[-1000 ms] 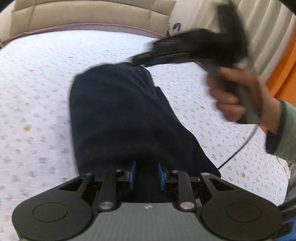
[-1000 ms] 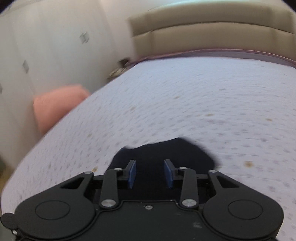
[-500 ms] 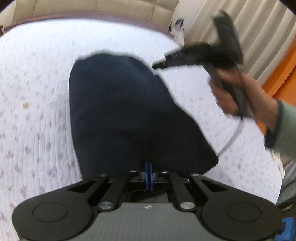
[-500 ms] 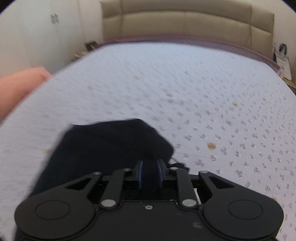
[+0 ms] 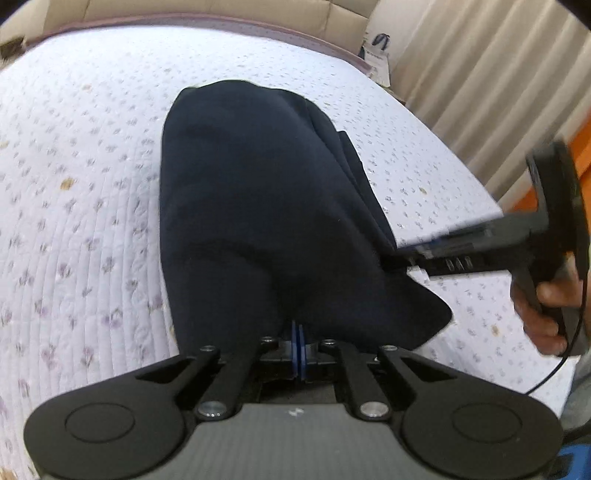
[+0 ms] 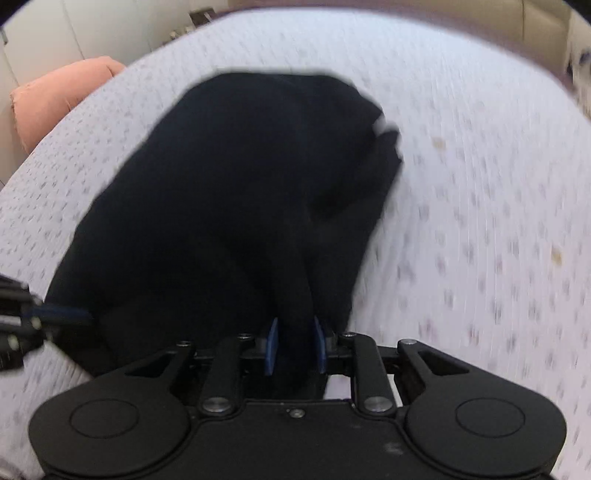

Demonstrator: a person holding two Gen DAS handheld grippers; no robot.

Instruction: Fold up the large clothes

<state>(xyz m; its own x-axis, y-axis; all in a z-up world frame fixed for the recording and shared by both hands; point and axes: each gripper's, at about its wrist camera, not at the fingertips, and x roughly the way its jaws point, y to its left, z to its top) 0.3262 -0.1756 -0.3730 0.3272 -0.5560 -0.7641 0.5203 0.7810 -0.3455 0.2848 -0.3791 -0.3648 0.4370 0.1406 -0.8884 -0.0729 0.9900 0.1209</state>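
A dark navy garment (image 5: 258, 206) lies folded on the bed, reaching away from me. My left gripper (image 5: 298, 345) is shut on its near edge, the blue pads pressed together on cloth. My right gripper (image 6: 294, 345) is shut on a thick bunch of the same garment (image 6: 236, 192). In the left wrist view the right gripper (image 5: 402, 258) bites the garment's right edge, with a hand on its handle. The left gripper (image 6: 55, 315) shows at the left edge of the right wrist view, at the garment's corner.
The bed carries a white quilted cover with small purple flowers (image 5: 81, 192). A padded beige headboard (image 5: 221, 9) stands at the far end. Pleated curtains (image 5: 480, 74) hang at the right. A pink cushion (image 6: 62, 96) lies beside the bed at the left.
The left gripper closed on the garment's near edge. The right gripper came from the far end to the near right edge and closed on cloth. The garment's far part now lies folded over.
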